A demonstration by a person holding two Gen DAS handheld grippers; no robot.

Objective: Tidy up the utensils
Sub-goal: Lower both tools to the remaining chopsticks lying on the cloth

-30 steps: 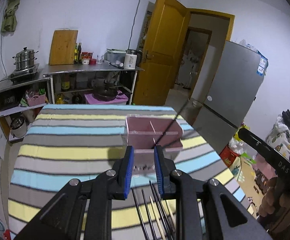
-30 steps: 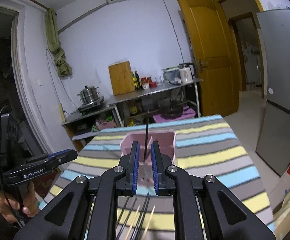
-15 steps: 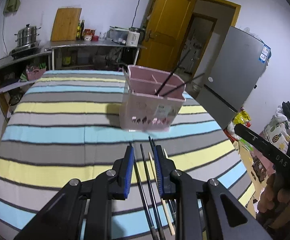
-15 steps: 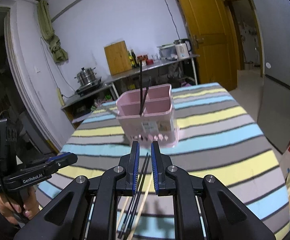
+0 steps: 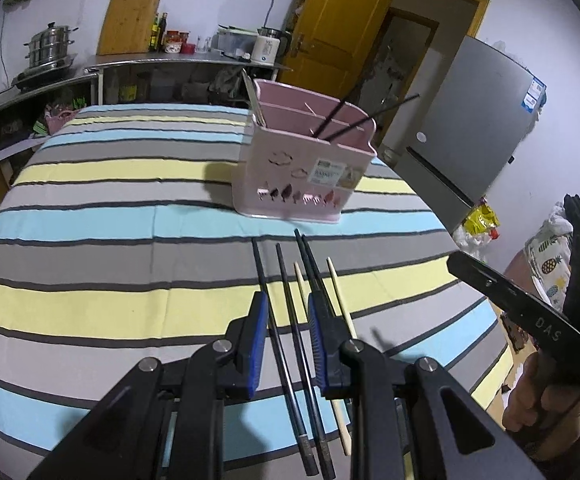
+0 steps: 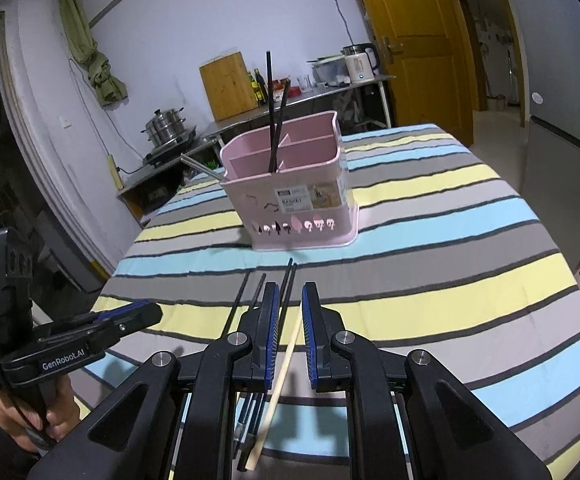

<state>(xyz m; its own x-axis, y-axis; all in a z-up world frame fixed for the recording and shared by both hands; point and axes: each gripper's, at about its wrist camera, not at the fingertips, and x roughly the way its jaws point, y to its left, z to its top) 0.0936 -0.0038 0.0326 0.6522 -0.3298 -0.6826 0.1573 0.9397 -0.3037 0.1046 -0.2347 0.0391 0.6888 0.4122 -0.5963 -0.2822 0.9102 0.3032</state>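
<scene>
Item: left gripper (image 5: 285, 330). Over the preceding second it sank from a level above the pink caddy (image 5: 304, 168) to just over the striped tablecloth (image 5: 89, 208). Jaws stood at a narrow gap with nothing clamped; two black chopsticks (image 5: 285, 360) lay on the cloth in line with the gap, seemingly beneath the pads, though the fisheye angle left contact unclear.

Item: right gripper (image 6: 290, 322). It made the same descent, and the caddy, previously lined up behind its fingertips, now sat beyond them across the table. Jaws narrow, empty; a pale wooden chopstick (image 6: 279, 380) ran under the gap.

Item: loose chopsticks. Four black and two pale wooden ones lay side by side on the cloth, near the caddy's front wall and apart from it, tips pointing toward it.

Item: pink caddy. Upright, mid-table. Two black chopsticks (image 6: 273, 120) already leaned in a front compartment; a pale flat utensil (image 5: 251, 98) stood at its left end.

Assessment: both tools appeared to have come down for a fresh pickup. Six sticks remained to be sorted, so the task looked early to midway. Either gripper would probably need to settle lower before closing on a single stick.
</scene>
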